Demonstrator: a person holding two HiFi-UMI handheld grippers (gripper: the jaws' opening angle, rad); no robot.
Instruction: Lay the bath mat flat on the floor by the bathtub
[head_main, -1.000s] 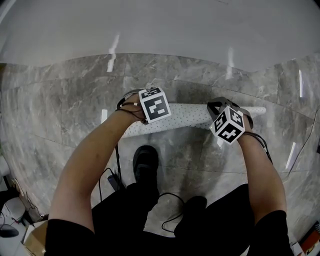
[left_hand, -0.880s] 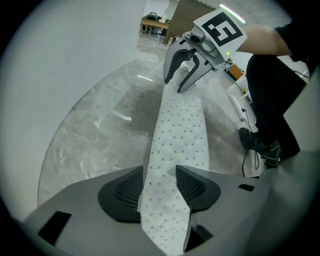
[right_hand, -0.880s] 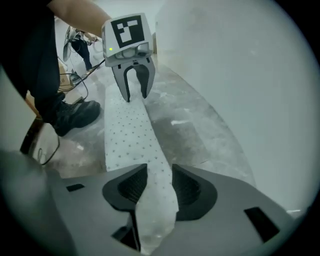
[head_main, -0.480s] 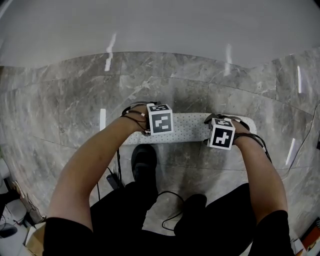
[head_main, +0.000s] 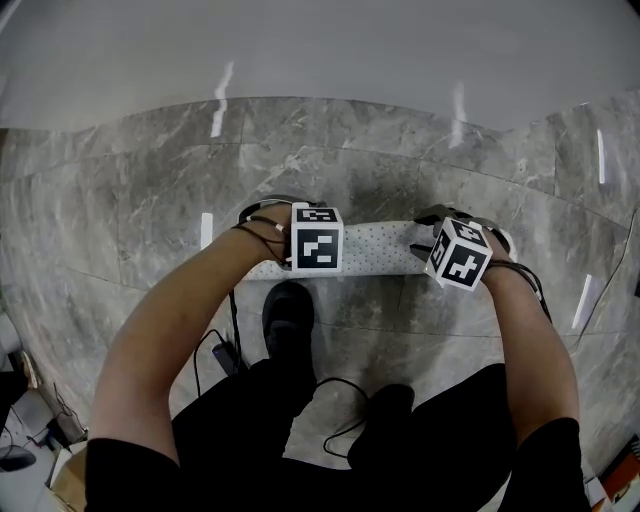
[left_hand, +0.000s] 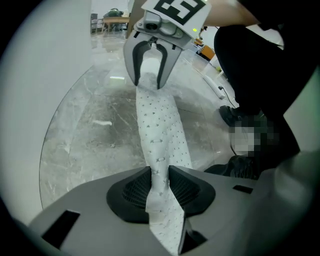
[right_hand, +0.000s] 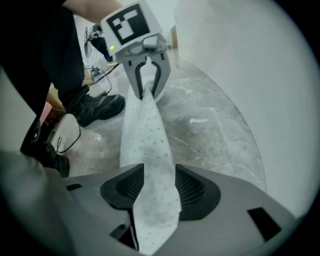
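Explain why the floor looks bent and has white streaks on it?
Head view: the wide lens bows the marble floor and the bathtub; the white streaks are light glare on polished stone. Left and right gripper views: fisheye circles with black corners, the bath mat sharp.

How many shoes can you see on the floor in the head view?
2. One black shoe is just below the mat, under its left part. The other shoe is lower in the view, nearer the middle, partly hidden by the trouser leg.
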